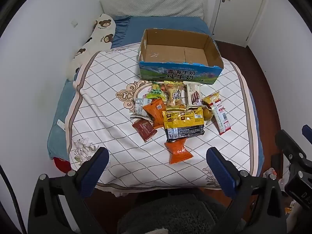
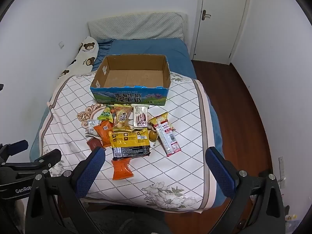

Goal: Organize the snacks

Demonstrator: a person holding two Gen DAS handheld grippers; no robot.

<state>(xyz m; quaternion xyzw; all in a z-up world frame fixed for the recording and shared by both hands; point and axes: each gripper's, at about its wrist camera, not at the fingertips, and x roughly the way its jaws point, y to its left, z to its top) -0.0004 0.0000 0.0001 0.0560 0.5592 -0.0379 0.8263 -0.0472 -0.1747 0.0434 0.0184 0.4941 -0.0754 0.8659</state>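
Note:
A pile of snack packets lies on a white checked quilt [image 1: 109, 89] on the bed. It holds a big yellow-and-black packet [image 1: 183, 122] [image 2: 129, 142], an orange packet [image 1: 178, 151] [image 2: 121, 168] nearest me, a red-and-white stick packet [image 1: 221, 117] [image 2: 168, 138] and several more. An empty open cardboard milk box [image 1: 180, 72] [image 2: 129, 96] stands just behind the pile. My left gripper [image 1: 157, 156] is open and empty at the near end of the bed. My right gripper [image 2: 155, 156] is open and empty, also short of the pile.
A bear-print pillow [image 1: 97, 37] lies along the left wall. A quilted headboard cushion [image 1: 152, 3] stands at the far end. A closed white door [image 2: 220, 19] and wooden floor [image 2: 234, 97] are to the right. A grey seat [image 1: 165, 214] sits below the grippers.

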